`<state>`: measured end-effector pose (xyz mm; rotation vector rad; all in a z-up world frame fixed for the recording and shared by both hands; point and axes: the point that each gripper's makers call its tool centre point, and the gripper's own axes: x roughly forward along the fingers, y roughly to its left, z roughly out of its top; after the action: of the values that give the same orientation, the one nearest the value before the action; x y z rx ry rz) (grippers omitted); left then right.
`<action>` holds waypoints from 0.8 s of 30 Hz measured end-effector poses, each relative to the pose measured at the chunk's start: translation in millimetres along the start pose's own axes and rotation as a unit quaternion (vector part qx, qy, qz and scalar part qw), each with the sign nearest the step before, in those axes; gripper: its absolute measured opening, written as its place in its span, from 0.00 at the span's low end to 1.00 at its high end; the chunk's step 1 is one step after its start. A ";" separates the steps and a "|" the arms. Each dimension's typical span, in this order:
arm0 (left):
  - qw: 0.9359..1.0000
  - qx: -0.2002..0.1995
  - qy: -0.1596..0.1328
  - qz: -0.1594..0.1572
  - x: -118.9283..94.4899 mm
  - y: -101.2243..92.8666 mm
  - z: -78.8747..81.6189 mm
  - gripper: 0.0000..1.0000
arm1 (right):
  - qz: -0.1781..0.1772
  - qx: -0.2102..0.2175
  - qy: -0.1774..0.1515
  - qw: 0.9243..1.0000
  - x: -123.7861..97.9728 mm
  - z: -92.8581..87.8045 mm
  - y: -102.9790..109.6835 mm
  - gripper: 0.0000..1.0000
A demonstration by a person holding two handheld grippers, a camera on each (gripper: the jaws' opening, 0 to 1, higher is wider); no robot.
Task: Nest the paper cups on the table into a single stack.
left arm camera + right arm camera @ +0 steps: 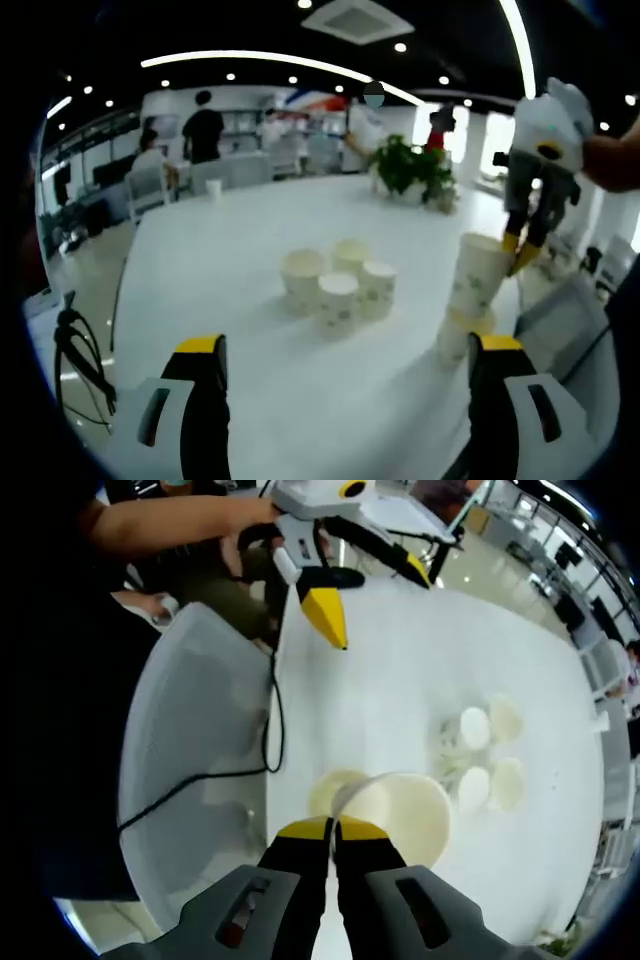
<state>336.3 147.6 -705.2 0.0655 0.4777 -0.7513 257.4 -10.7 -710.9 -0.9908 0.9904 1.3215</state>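
While the right gripper (334, 830) pinched a tilted cup (481, 272) by its rim over a stack (462, 335) half-hidden by jaws, left gripper (350, 345) gaped wide; four cups (340, 282) sat mid-counter (250, 230).

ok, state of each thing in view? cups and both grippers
Right gripper: shut on held cup's rim.
Held cup: tilted, lifted, partly over stacked cup.
Stacked cup: upright on table.
Four loose cups: upright, clustered, not nested.
Left gripper: open, empty.
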 end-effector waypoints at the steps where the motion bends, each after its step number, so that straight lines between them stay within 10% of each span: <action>1: 1.000 -0.002 0.000 -0.001 0.2 -0.5 -0.3 0.98 | 0.000 0.000 0.000 1.000 0.2 -0.1 0.1 0.00; 24: 1.000 -0.003 -0.003 0.000 0.8 -2.7 -1.8 0.98 | 0.002 0.015 -0.001 1.000 5.6 -7.5 7.2 0.00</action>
<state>334.3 145.5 -706.8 0.0570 0.4748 -0.7496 250.3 -16.2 -718.5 -0.9653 1.0078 1.3082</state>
